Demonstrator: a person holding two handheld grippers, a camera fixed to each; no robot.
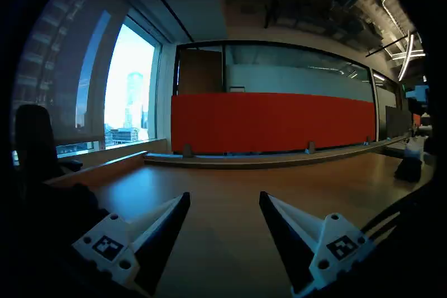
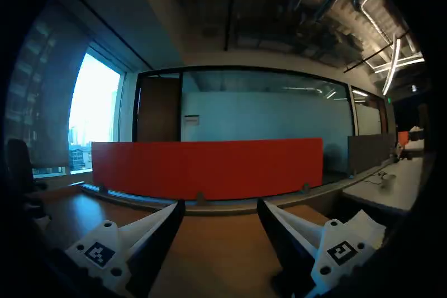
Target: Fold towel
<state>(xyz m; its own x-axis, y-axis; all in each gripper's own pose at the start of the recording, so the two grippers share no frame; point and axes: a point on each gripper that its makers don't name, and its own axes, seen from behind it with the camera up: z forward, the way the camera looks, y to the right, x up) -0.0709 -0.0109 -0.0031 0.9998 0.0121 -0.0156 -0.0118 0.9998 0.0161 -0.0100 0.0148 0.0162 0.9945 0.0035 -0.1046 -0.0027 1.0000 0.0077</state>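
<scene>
My left gripper (image 1: 224, 196) hovers low over a wooden desk (image 1: 234, 186), open, with nothing between its white fingers (image 1: 162, 214). In the right gripper view my right gripper (image 2: 220, 204) is open too, held just above the same wooden desk (image 2: 218, 242), its fingers (image 2: 290, 222) pointing at a red divider panel (image 2: 207, 168). I see no towel in either view.
The red divider panel (image 1: 271, 122) runs along the desk's far edge. A dark office chair (image 1: 33, 138) stands at the left by a bright window (image 1: 125, 94). A dark object (image 1: 409, 168) sits at the desk's right end. A neighbouring white desk (image 2: 391, 183) lies to the right.
</scene>
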